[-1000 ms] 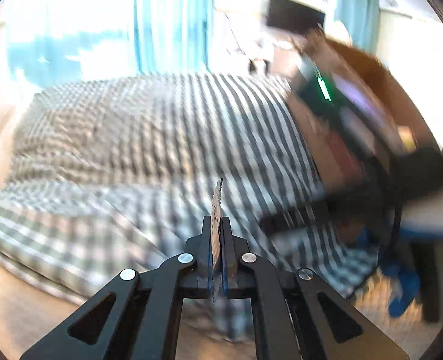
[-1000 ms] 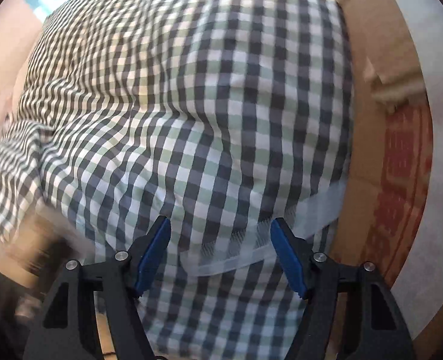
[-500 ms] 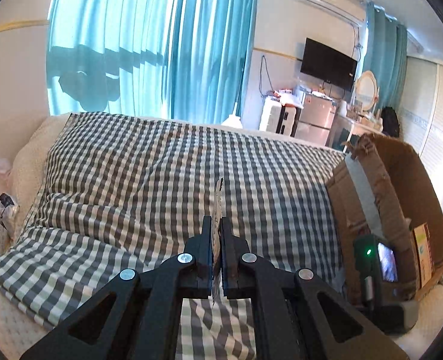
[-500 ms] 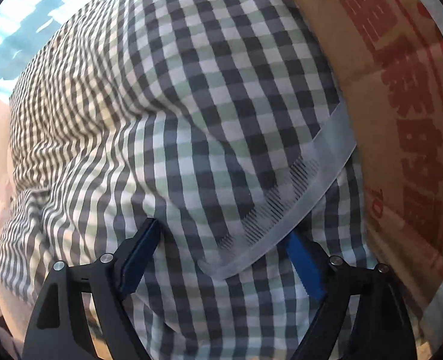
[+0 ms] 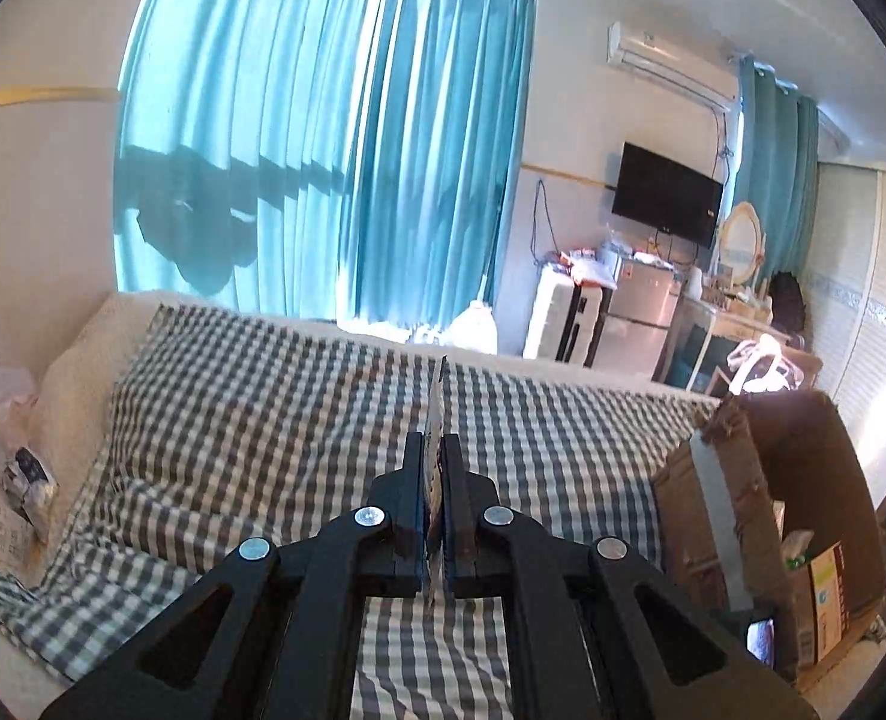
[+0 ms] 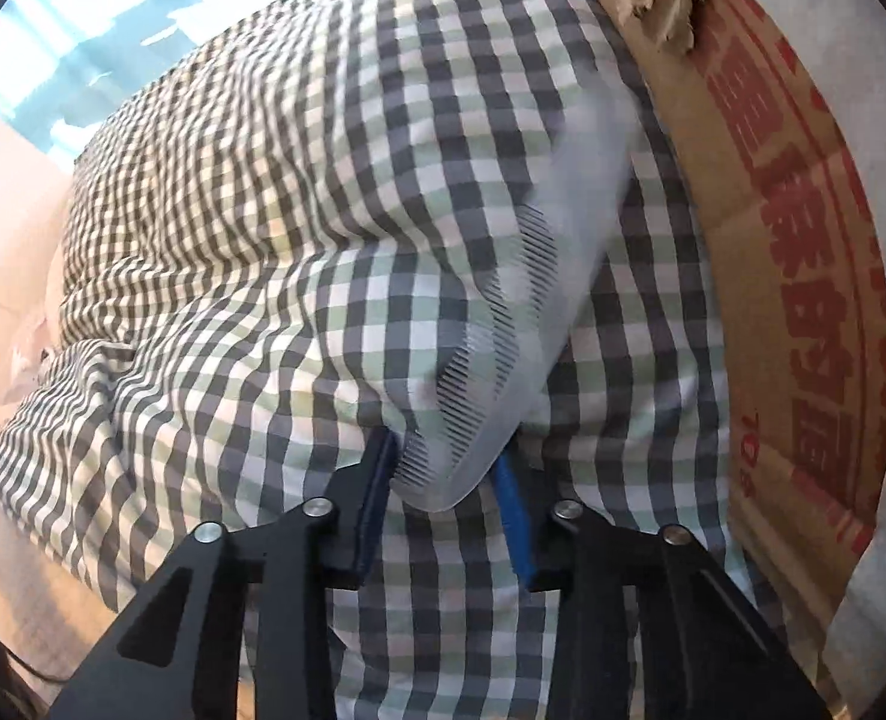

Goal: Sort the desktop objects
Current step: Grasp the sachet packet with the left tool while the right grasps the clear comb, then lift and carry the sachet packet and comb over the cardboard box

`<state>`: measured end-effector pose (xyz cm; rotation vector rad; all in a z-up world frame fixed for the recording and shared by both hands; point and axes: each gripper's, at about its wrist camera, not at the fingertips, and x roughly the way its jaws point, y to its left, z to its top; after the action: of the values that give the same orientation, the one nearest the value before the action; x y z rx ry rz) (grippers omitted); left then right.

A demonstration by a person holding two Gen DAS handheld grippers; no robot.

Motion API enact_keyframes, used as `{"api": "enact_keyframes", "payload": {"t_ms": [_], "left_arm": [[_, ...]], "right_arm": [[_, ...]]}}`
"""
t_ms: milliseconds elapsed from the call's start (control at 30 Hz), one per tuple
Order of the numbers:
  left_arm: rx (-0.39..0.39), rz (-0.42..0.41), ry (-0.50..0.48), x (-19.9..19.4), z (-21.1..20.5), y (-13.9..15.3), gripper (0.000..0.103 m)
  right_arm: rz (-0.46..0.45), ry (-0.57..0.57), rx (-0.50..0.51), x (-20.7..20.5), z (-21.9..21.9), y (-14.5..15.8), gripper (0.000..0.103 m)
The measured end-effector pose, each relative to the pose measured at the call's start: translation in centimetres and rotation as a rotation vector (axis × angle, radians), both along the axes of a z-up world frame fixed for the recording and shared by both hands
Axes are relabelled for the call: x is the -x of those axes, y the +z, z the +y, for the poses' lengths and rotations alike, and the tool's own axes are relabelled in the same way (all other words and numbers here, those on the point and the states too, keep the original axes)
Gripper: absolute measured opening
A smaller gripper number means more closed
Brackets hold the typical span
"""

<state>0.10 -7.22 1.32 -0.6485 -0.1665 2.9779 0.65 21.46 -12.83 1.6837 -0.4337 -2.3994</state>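
My left gripper (image 5: 435,450) is shut on a thin flat card (image 5: 437,402), seen edge-on and standing upright between the fingers, held above the checked bedcover (image 5: 263,420). My right gripper (image 6: 448,468) has closed on the near end of a clear plastic comb (image 6: 538,312) lying on the checked cover (image 6: 263,240); its blue pads (image 6: 511,516) press both sides of the comb, which runs up and to the right toward the cardboard box (image 6: 790,240).
An open cardboard box (image 5: 802,510) stands at the right edge of the bed, with items inside. Plastic bags and packets (image 5: 5,468) lie at the left of the bed. Teal curtains, a TV and a fridge are at the far wall.
The right gripper moved forward over the comb and closed from wide open onto its near end. The left gripper, still holding the card, tilted upward and away from the box.
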Motion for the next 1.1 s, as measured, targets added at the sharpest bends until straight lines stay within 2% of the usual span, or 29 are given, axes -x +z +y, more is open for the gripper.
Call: {"api": "enact_keyframes", "payload": {"t_ms": [100, 200, 233, 267, 367, 533, 600, 667, 700, 1100], "left_arm": [[-0.01, 0.043, 0.025, -0.6, -0.5, 1.4, 0.003], [-0.027, 0.062, 0.025, -1.0, -0.9, 2.5, 0.003], [-0.027, 0.069, 0.025, -1.1, -1.0, 2.8, 0.003], [-0.026, 0.078, 0.027, -1.3, -1.0, 3.2, 0.003], [-0.037, 0.102, 0.031, -1.6, -1.3, 4.3, 0.003], [-0.04, 0.135, 0.035, -2.4, -1.5, 5.6, 0.003], [-0.039, 0.148, 0.035, -2.7, -1.5, 6.1, 0.003], [-0.038, 0.161, 0.037, -3.0, -1.5, 6.7, 0.003], [-0.037, 0.167, 0.036, -3.1, -1.4, 7.0, 0.003], [0.03, 0.253, 0.014, -5.2, 0.9, 9.4, 0.003]], "right_arm": [[0.03, 0.035, 0.036, -0.9, 0.8, 0.9, 0.025], [0.069, 0.143, 0.081, -1.6, 0.9, 2.2, 0.02], [0.09, 0.188, 0.072, -2.0, 0.4, 2.7, 0.007], [0.106, 0.224, 0.066, -2.5, 0.2, 3.2, 0.002], [0.155, 0.282, 0.061, -3.5, -0.3, 4.6, 0.002], [0.174, 0.3, 0.063, -3.9, -3.4, 4.0, 0.002], [0.187, 0.301, 0.069, -3.0, -4.9, 3.4, 0.002], [0.202, 0.294, 0.08, 0.8, -9.9, 1.3, 0.002], [0.214, 0.293, 0.082, 0.7, -9.8, 1.3, 0.002], [0.455, 0.313, 0.084, -1.1, -9.0, 7.3, 0.002]]}}
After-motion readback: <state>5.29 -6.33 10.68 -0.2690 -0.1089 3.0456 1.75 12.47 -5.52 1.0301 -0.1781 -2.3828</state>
